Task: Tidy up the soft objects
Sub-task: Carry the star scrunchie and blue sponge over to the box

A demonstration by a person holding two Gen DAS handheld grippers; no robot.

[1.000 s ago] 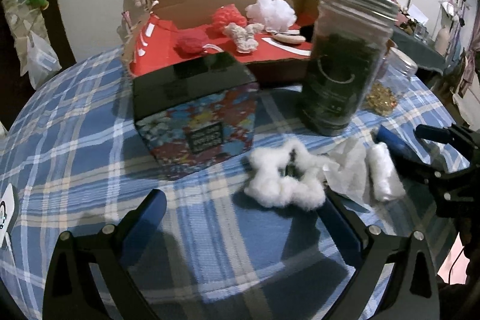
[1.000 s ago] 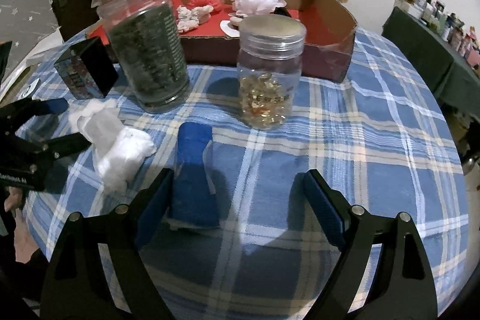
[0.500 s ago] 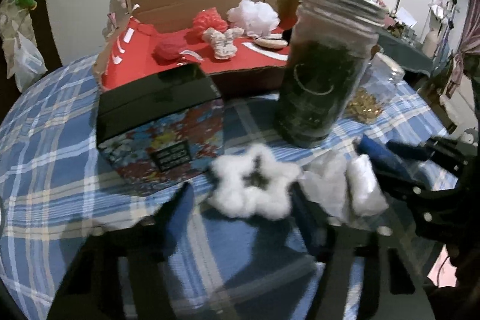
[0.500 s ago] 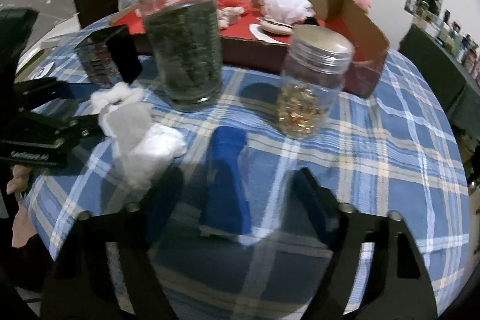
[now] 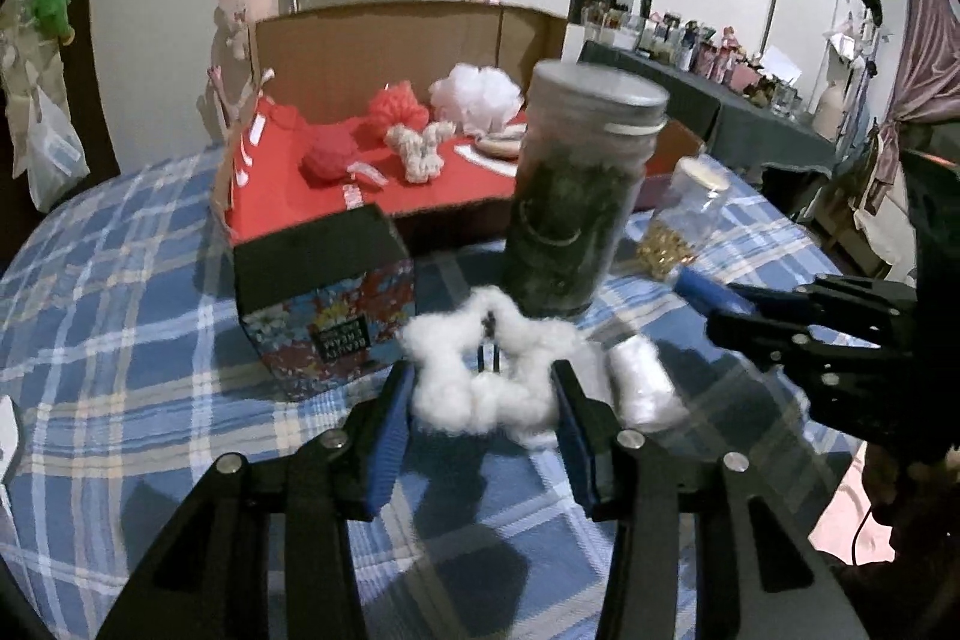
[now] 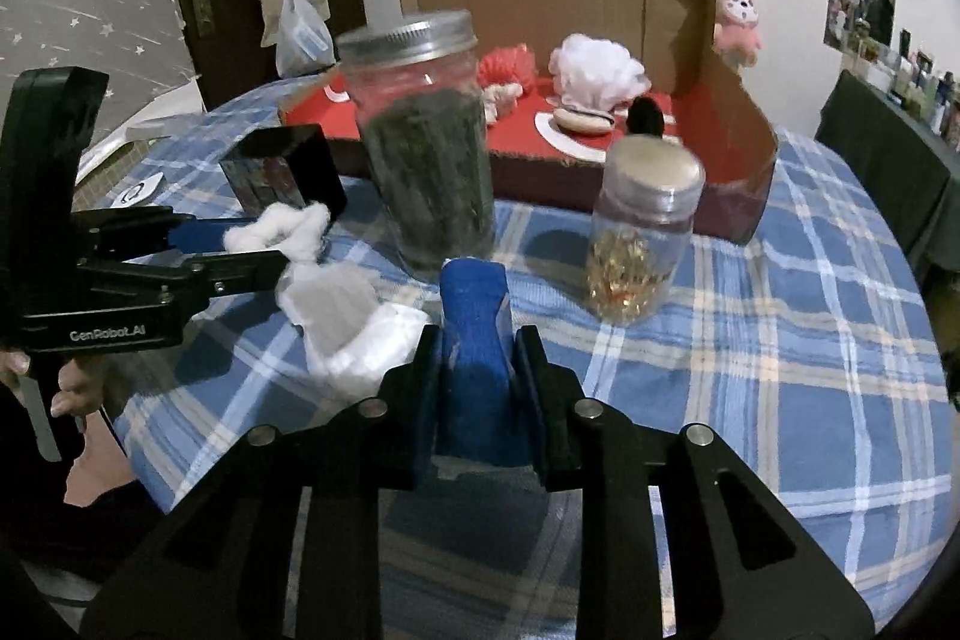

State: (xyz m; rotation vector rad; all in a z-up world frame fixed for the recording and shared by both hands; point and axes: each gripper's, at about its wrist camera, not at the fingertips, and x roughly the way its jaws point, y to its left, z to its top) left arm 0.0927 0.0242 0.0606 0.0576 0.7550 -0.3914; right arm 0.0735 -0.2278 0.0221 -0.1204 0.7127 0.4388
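Observation:
A white fluffy star-shaped scrunchie (image 5: 480, 382) sits between the blue pads of my left gripper (image 5: 483, 400), which is shut on it just in front of the floral box. In the right wrist view that gripper (image 6: 258, 250) shows at the left, still holding the scrunchie (image 6: 282, 226). My right gripper (image 6: 477, 376) is closing its jaws on an upright blue cloth roll (image 6: 474, 334), and the pads press its sides. A white bundle in clear wrap (image 6: 354, 334) lies on the checked cloth between the two grippers. The right gripper (image 5: 726, 307) shows at the right of the left wrist view.
A cardboard box with a red floor (image 5: 282, 196) stands at the back and holds red and white poufs and a rope knot. In front of it are a tall jar of dark leaves (image 6: 426, 160), a small jar with gold pieces (image 6: 642, 244) and a black-lidded floral box (image 5: 324, 292).
Both grippers went from wide open to closed, the left on the scrunchie, the right on the blue roll. Both have risen a little and now look more level.

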